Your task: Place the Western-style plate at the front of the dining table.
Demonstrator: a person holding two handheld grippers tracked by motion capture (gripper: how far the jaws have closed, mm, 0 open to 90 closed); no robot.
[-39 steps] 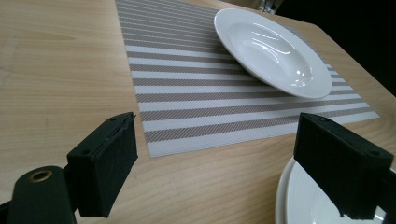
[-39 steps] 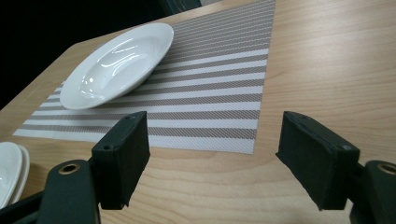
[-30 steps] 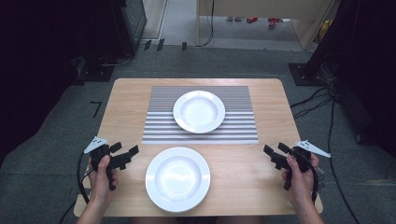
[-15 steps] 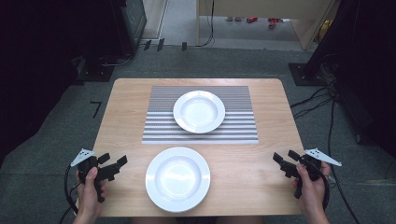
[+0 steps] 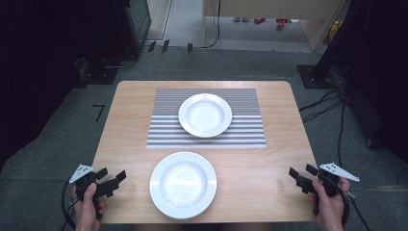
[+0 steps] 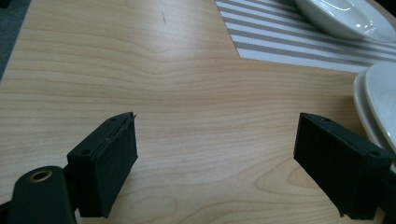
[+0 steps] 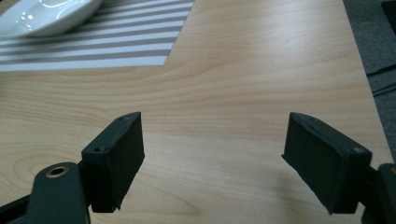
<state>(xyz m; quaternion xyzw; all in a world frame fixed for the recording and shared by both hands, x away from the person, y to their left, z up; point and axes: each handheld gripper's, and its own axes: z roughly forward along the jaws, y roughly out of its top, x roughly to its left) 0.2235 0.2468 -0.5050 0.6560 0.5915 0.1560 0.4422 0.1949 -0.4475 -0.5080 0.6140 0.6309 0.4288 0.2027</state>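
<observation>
High view first, from the left: the left gripper (image 5: 111, 182) sits low at the near-left corner of the pale wooden counter (image 5: 130, 120), held in the person's left hand (image 5: 88, 208). Its jaws stand wide apart with nothing between them; in the left gripper view only bare wood lies between the two black pads (image 6: 109, 163).

Just to that gripper's right, near but not touching, is the round white ceramic plate (image 5: 183, 184), lying flat by the counter's front edge; its rim shows at the right of the left gripper view (image 6: 373, 107). Ahead of both grippers, further in, a grey-and-white striped rectangular placemat (image 5: 161, 130) lies square to the counter, and a second white, deeper ceramic plate (image 5: 205, 115) rests on its middle. The mat looks like a place setting, so the near plate is probably the one to be handled, left within easy reach of both hands.

Well to the right of the near plate, the right gripper (image 5: 300, 178) is held in the right hand (image 5: 329, 207) at the near-right corner. Its jaws have just been opening and stand wide, holding nothing; the right gripper view shows plain wood between the pads (image 7: 116, 158). Both grippers flank the near plate evenly, angled inward, which reads as a ready or rest stance.
</observation>
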